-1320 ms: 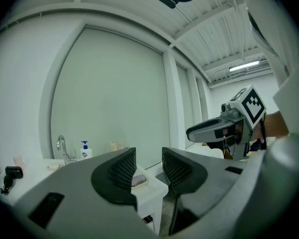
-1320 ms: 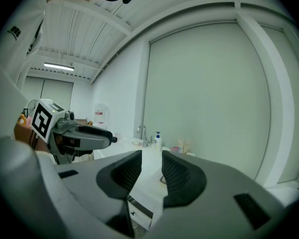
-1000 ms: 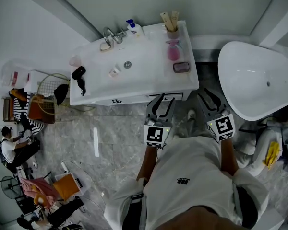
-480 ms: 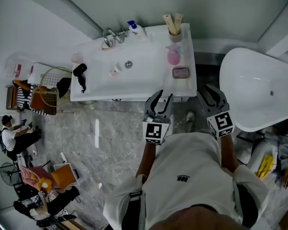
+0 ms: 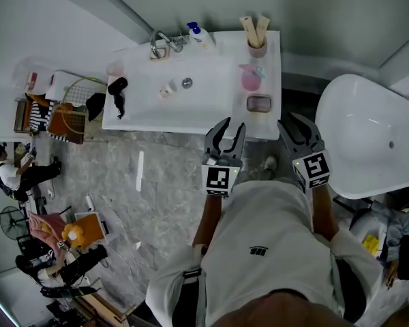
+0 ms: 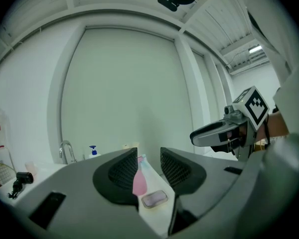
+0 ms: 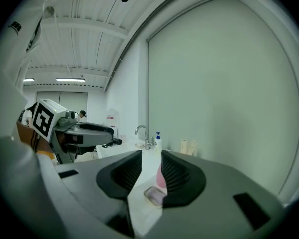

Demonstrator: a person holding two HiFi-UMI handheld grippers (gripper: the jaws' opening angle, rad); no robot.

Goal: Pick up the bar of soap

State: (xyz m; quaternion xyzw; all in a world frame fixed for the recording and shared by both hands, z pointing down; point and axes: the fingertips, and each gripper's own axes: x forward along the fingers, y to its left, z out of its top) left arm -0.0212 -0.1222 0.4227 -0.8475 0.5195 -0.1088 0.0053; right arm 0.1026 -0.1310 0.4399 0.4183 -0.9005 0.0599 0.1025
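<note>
The bar of soap (image 5: 258,103) is a mauve block lying in a small dish near the right front corner of the white vanity top (image 5: 211,111). My left gripper (image 5: 225,133) hovers open just in front of the counter's edge, left of the soap. My right gripper (image 5: 294,129) is open too, off the counter's right front corner. The left gripper view has the soap (image 6: 154,198) low between my open jaws (image 6: 148,163), with the right gripper (image 6: 214,133) off to the side. From the right gripper (image 7: 150,171) the soap (image 7: 154,195) also lies ahead.
A pink bottle (image 5: 250,78) stands just behind the soap, and a cup of brushes (image 5: 257,43) behind that. Faucet (image 5: 165,44), blue pump bottle (image 5: 200,34) and hair dryer (image 5: 116,90) sit further left. A white bathtub (image 5: 368,135) is at the right; people and a basket (image 5: 71,121) at the left.
Both grippers and the head camera have moved forward toward the vanity; the counter edge now lies right at the gripper tips. Both stay open.
</note>
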